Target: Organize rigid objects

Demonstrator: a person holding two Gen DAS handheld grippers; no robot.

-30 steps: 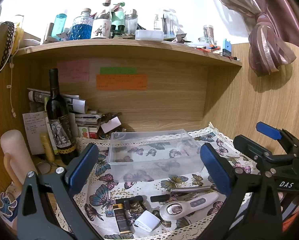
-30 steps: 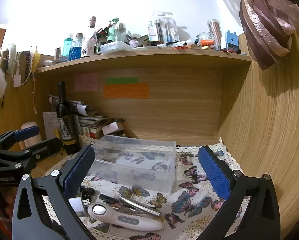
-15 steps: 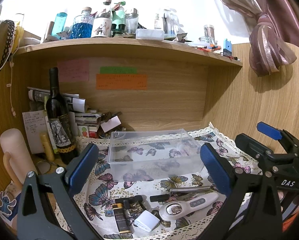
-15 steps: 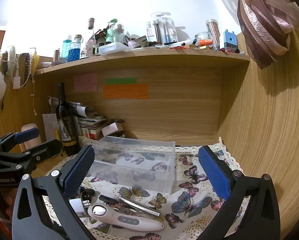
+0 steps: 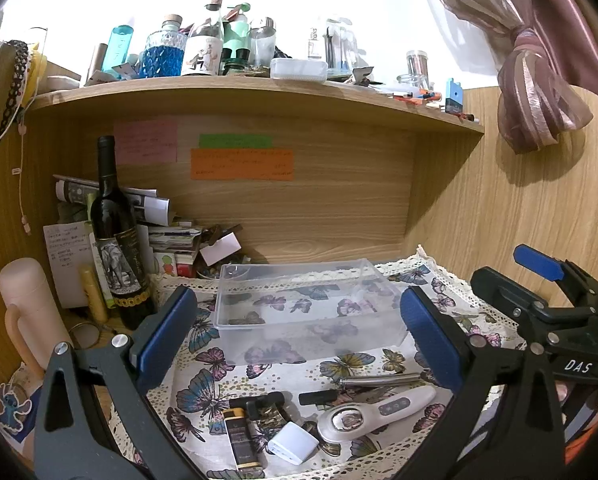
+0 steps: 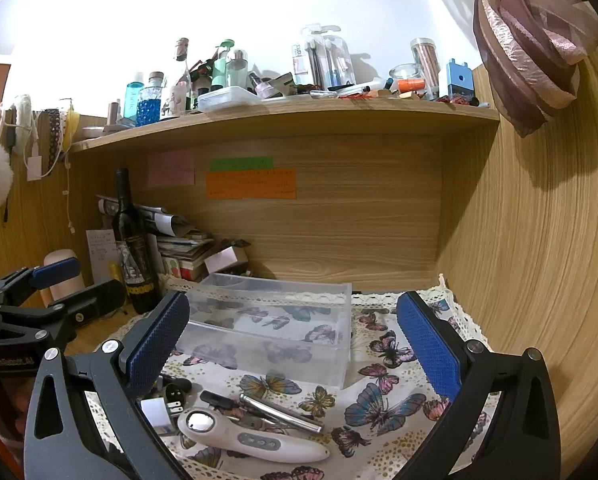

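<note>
An empty clear plastic bin [image 5: 307, 312] stands on the butterfly cloth [image 5: 203, 364]; it also shows in the right wrist view [image 6: 275, 328]. In front of it lie a white handheld device [image 5: 375, 410] [image 6: 251, 438], a silver pen [image 5: 379, 380] [image 6: 281, 408], a black lighter [image 5: 241, 438], a white charger [image 5: 293, 442] [image 6: 155, 412], and black clips [image 5: 259, 400]. My left gripper [image 5: 299, 340] is open and empty above the items. My right gripper [image 6: 291, 344] is open and empty, in front of the bin.
A wine bottle [image 5: 117, 240], stacked papers and boxes [image 5: 171, 240] and a pink flask [image 5: 29, 312] crowd the back left. A wooden shelf [image 5: 259, 92] with bottles hangs overhead. A wooden wall [image 6: 539, 280] closes the right side.
Almost nothing: both grippers stay open and hover, with only a slight drift of view.
</note>
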